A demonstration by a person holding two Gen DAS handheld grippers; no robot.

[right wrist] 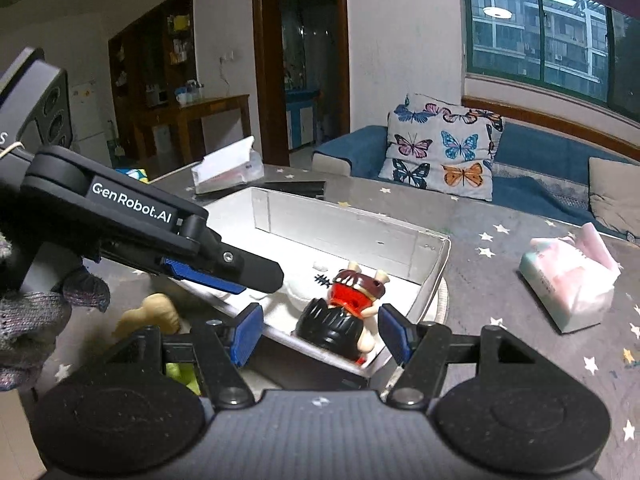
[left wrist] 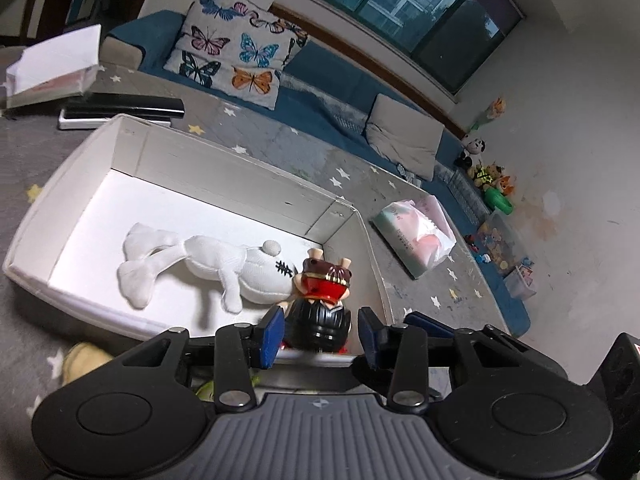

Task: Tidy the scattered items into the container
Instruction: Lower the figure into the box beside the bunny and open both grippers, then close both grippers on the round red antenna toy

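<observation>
A white open box point(left wrist: 224, 160) sits on the grey star-patterned mat. Inside lie a white plush toy point(left wrist: 208, 268) and a small figurine point(left wrist: 320, 300) with black hair and a red dress, near the box's right corner. My left gripper point(left wrist: 320, 336) is open, its blue pads on either side of the figurine's head without touching. My right gripper point(right wrist: 320, 332) is open at the box's point(right wrist: 432, 276) near edge, with the figurine point(right wrist: 344, 312) lying in the box between its fingers. The left gripper's finger point(right wrist: 224, 264) reaches over the box from the left. A tan toy point(right wrist: 152, 316) lies outside the box.
A tissue pack point(left wrist: 416, 236) lies on the mat right of the box. A black and white flat box point(left wrist: 120, 110) and a white carton point(left wrist: 52, 68) sit behind. A butterfly pillow point(left wrist: 236, 48), sofa cushions and toys along the wall. Something green point(right wrist: 180, 376) lies under my right gripper.
</observation>
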